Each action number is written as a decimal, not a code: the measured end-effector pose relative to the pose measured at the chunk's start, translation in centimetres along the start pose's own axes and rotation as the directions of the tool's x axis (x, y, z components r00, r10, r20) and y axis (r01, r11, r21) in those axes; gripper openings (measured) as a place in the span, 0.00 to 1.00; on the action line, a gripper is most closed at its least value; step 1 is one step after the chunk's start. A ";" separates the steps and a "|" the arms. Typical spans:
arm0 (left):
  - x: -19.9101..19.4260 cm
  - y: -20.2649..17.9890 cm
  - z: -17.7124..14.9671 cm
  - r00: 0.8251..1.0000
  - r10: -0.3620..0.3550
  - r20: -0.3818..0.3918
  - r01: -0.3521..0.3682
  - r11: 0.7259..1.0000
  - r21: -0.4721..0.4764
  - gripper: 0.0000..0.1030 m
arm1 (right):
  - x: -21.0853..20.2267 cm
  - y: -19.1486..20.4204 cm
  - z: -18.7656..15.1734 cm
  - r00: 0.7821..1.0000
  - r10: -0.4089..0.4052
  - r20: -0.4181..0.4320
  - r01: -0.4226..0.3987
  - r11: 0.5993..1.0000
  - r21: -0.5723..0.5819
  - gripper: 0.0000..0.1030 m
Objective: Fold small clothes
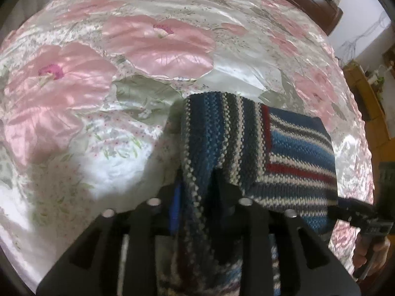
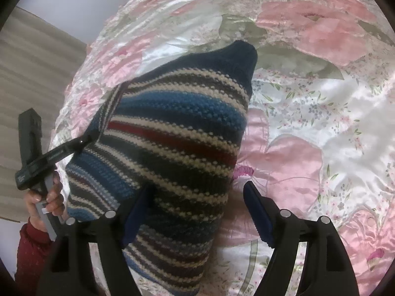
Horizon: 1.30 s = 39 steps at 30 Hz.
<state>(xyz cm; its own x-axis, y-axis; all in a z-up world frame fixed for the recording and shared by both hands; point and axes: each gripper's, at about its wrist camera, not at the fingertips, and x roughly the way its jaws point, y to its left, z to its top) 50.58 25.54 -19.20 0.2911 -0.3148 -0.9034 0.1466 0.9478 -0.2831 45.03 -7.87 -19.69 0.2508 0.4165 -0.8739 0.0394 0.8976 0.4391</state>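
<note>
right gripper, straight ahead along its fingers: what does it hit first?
Probably the striped knit garment, which already drapes between the open fingers of the right gripper. Beyond it lies the floral satin bedspread. Depth is unclear.

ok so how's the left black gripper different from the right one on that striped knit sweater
The left gripper is closed on the blue, white and red striped knit sweater; the right gripper is spread wide. The left clamps the fabric; in the right it only hangs loose, unpinched. Both are black with blue pads.
</note>
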 end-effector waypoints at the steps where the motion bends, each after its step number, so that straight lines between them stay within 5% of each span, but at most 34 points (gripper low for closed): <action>1: -1.0 -0.2 -0.4 1.000 0.029 0.013 -0.029 0.999 0.020 0.50 | -0.4 0.1 -0.2 1.000 0.008 0.005 -0.008 1.000 -0.005 0.75; 2: -1.6 0.0 -0.7 0.999 0.029 0.014 -0.029 0.999 0.023 0.67 | -1.1 0.2 -0.5 1.000 0.019 0.012 -0.019 1.000 -0.011 0.75; 4: -3.4 0.7 -1.7 1.000 -0.029 0.011 0.029 1.000 0.011 0.84 | -1.9 0.5 -1.0 0.999 0.027 0.019 -0.027 1.000 -0.016 0.75; 8: -5.2 0.5 -3.2 0.997 -0.073 -0.003 0.073 0.996 0.051 0.88 | -3.3 0.6 -2.1 0.999 0.046 0.029 -0.045 0.999 -0.019 0.78; 22: 2.1 0.7 -2.8 0.955 -0.227 -0.191 0.217 0.973 -0.073 0.88 | 0.3 -0.2 -1.9 0.994 0.102 -0.025 -0.101 0.994 0.031 0.81; 32: 4.6 0.8 -2.5 0.923 -0.283 -0.261 0.272 0.959 -0.079 0.88 | 3.0 -1.3 -1.3 0.980 0.194 -0.046 -0.190 0.979 0.076 0.85; 39: 4.6 0.4 -2.6 0.933 -0.272 -0.235 0.267 0.962 -0.053 0.64 | 3.7 -1.5 -1.5 0.974 0.225 -0.031 -0.222 0.971 0.088 0.73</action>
<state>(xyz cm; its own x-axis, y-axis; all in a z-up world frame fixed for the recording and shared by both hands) 49.54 24.62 -24.34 0.0099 -0.5401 -0.8416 0.1693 0.8304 -0.5309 44.41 -7.49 -23.91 0.2233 0.6121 -0.7586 0.0678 0.7666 0.6386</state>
